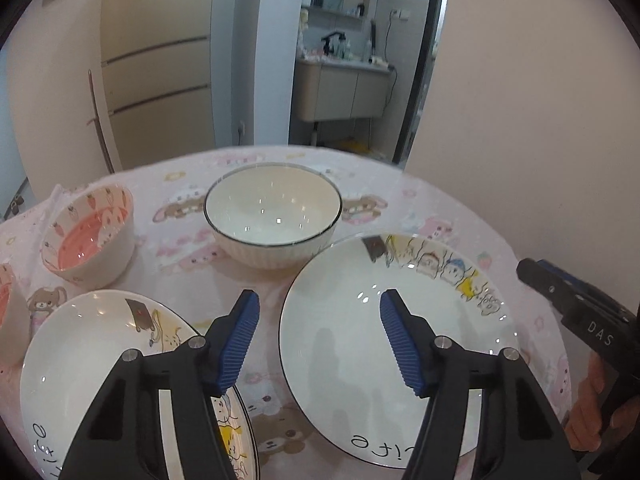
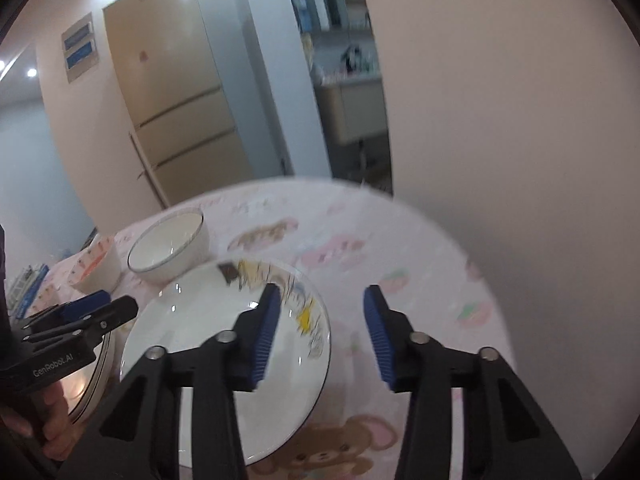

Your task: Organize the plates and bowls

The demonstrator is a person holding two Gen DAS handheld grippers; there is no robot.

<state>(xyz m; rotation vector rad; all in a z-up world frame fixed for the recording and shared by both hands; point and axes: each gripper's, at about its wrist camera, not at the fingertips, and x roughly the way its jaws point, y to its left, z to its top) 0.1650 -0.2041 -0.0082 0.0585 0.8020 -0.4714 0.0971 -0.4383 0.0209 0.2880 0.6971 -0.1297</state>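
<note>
Both grippers are open w/ nothing between the fingers. My left gripper (image 1: 319,338) hangs over the gap between the left plate (image 1: 84,360) and the right plate (image 1: 360,344); my right gripper (image 2: 318,334) sits over that plate's far rim. Two plates and the white bowl (image 1: 272,216) lie close on the surface (image 1: 192,248). Risk, I think: a finger knocks a rim, or the glazed edge slips from the pads.

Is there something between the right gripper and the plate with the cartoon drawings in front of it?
Nothing visible blocks it. The right gripper hangs with open jaws over the near right edge of the cartoon plate. The white bowl stands beyond the plate, and the left gripper stays off to its left side.
</note>
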